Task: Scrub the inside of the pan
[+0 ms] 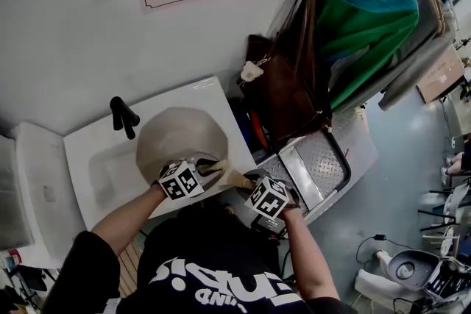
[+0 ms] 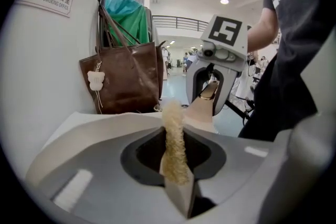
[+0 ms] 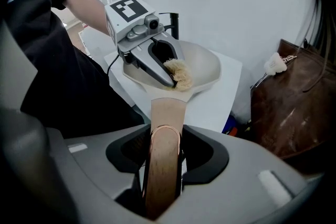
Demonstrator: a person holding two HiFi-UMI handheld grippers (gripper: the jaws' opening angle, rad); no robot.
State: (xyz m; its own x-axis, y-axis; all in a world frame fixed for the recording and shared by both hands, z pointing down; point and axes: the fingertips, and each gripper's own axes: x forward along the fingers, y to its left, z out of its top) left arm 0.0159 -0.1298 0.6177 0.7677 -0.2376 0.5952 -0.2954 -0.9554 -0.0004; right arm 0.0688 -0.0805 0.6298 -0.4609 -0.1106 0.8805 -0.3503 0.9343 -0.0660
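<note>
Beige pan (image 1: 179,134) — fibrous scrubber (image 3: 180,75) inside

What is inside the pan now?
A beige scrubber, shut in the left tongs, rests on the pan's inner wall. The rest looks bare; the part under the tongs is covered.

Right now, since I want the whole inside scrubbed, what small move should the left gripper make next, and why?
Probably sweep the scrub pad deeper across the pan floor. The left gripper holds it only at the near wall by the handle, while the right gripper steadies that handle.
</note>
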